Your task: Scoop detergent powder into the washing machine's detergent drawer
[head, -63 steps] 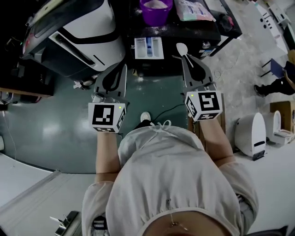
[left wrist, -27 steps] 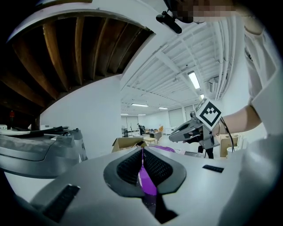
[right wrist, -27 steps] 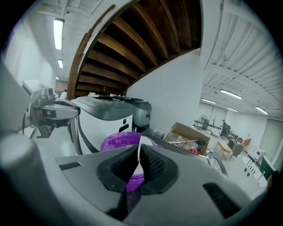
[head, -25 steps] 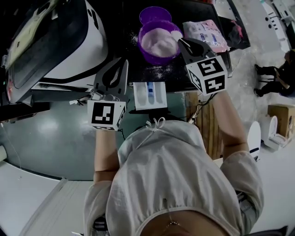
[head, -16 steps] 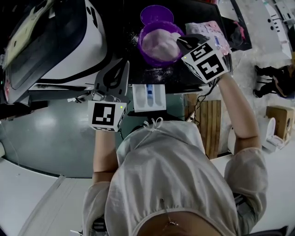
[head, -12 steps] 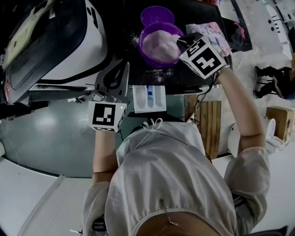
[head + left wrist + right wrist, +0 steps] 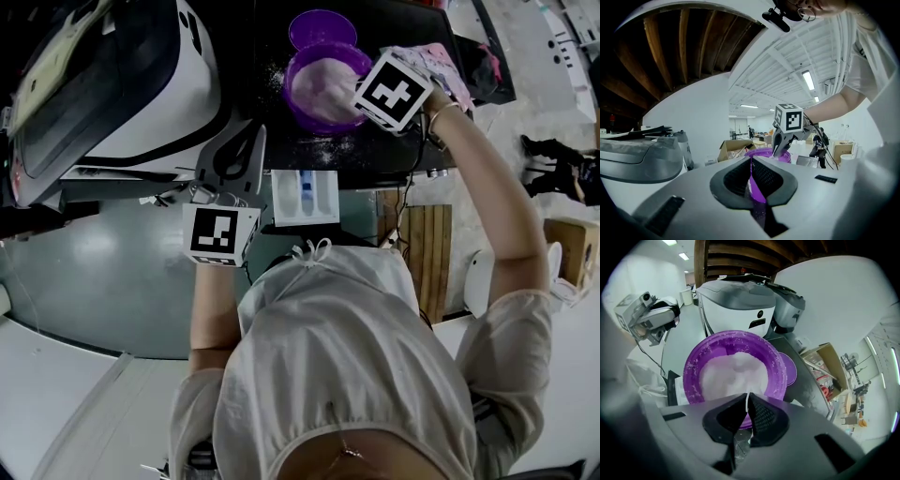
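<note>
While the right gripper [image 7: 749,414], pinching a spoon [image 7: 747,400], seems mid-scoop over the powder [image 7: 731,371] bowl [image 7: 693,366], the left gripper [image 7: 751,161] hangs closed, empty; next: level carry to the drawer [image 7: 303,195] at bowl's 6 o'clock.

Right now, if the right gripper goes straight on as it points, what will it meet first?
Most likely the powder in the bowl: the right gripper, shut on a thin white spoon handle, points down into it. Depth is unclear.
</note>
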`<control>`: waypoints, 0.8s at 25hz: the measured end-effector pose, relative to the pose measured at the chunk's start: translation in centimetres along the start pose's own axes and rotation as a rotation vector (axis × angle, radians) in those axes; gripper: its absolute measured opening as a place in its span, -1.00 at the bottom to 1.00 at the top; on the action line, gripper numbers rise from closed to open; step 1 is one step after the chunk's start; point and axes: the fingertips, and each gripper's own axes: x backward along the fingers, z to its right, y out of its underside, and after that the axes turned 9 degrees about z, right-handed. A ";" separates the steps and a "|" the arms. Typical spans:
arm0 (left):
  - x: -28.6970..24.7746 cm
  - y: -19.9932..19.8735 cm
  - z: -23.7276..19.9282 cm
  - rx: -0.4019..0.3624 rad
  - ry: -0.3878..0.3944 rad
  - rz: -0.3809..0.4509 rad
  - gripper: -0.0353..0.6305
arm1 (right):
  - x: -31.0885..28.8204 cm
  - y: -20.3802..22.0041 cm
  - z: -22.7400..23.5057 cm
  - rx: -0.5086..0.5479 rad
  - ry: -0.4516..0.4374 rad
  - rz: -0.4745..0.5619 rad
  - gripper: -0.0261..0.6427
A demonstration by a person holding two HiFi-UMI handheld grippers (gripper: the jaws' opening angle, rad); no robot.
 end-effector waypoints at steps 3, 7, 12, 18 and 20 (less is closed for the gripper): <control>0.5 0.1 0.0 0.006 -0.009 -0.002 -0.81 | -0.3 0.6 -2.0 -0.076 -0.100 -0.034 -0.89; 0.9 0.3 0.0 0.000 -0.014 -0.007 -0.81 | -0.4 1.1 -4.2 -0.151 -0.199 -0.061 -0.89; 1.5 0.0 -0.1 0.000 -0.025 -0.003 -0.82 | -0.5 0.6 -3.4 -0.172 -0.181 -0.022 -0.89; 2.0 0.1 -0.1 -0.006 -0.028 -0.004 -0.82 | 0.2 0.4 -3.8 -0.338 -0.229 0.042 -0.89; 2.2 0.1 0.0 -0.009 -0.028 -0.005 -0.82 | 0.5 0.3 -4.0 -0.399 -0.242 0.071 -0.89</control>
